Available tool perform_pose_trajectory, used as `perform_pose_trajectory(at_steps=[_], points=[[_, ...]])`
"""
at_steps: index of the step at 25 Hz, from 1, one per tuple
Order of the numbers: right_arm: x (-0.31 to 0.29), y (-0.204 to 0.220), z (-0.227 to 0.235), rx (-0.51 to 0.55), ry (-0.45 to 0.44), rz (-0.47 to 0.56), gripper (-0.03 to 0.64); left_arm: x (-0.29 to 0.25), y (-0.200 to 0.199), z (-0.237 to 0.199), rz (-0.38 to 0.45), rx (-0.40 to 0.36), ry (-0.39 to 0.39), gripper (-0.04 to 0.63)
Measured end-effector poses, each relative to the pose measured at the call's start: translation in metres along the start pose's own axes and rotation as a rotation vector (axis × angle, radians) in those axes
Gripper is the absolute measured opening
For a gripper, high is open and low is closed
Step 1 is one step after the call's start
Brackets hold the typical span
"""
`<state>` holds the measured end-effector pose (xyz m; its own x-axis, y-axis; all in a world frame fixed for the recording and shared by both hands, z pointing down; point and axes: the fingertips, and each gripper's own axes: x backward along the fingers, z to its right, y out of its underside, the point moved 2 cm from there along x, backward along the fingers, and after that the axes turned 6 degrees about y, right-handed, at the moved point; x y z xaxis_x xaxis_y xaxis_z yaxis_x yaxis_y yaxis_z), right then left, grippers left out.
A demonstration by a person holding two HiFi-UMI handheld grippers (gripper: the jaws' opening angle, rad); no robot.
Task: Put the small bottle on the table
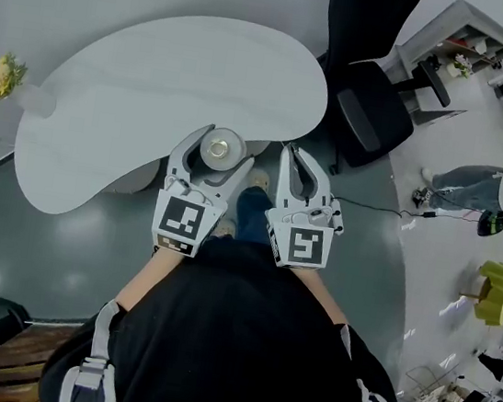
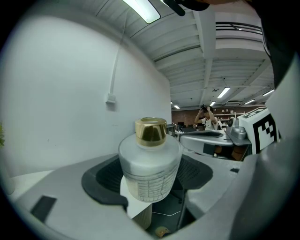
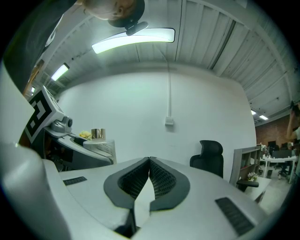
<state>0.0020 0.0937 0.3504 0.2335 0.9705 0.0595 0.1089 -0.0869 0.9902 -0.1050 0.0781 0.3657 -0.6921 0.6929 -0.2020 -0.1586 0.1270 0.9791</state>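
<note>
A small frosted bottle (image 2: 150, 164) with a gold cap stands upright between the jaws of my left gripper (image 2: 152, 180), which is shut on it. From the head view the bottle (image 1: 221, 149) shows from above, held at the near edge of the white curved table (image 1: 158, 71). My right gripper (image 1: 293, 159) sits just right of the left one (image 1: 213, 155). Its jaws are shut with nothing between them (image 3: 149, 176). The bottle (image 3: 99, 140) also shows at the left of the right gripper view.
A black office chair (image 1: 369, 91) stands right of the table. A vase of yellow flowers (image 1: 8, 82) sits at the table's far left. Desks and a person's legs (image 1: 467, 184) are at the right. A yellow stool (image 1: 497, 290) is further right.
</note>
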Motion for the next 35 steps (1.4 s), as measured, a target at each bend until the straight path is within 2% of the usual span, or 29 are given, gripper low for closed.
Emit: perform_pose_trajectory(at_steps=[5,9,16,21,29,35], points=[[-0.041,0.009,0.016,-0.003,-0.030,0.001,0.021,-0.035,-0.003,-0.019,-0.006,0.001,-0.012,0.333],[-0.084,0.015,0.034,-0.003,-0.052,0.000,0.021,-0.069,-0.004,-0.041,-0.028,0.051,-0.035,0.333],[-0.150,0.032,0.073,0.005,-0.104,-0.059,0.021,-0.135,-0.016,-0.071,-0.023,0.061,-0.056,0.333],[-0.192,0.041,0.098,0.004,-0.153,-0.063,0.021,-0.177,-0.022,-0.086,-0.027,0.076,-0.086,0.333],[-0.237,0.059,0.121,-0.001,-0.243,-0.112,0.021,-0.224,-0.030,-0.106,-0.028,0.106,-0.146,0.333],[-0.260,0.071,0.125,-0.017,-0.266,-0.125,0.021,-0.242,-0.024,-0.122,-0.049,0.104,-0.165,0.333]])
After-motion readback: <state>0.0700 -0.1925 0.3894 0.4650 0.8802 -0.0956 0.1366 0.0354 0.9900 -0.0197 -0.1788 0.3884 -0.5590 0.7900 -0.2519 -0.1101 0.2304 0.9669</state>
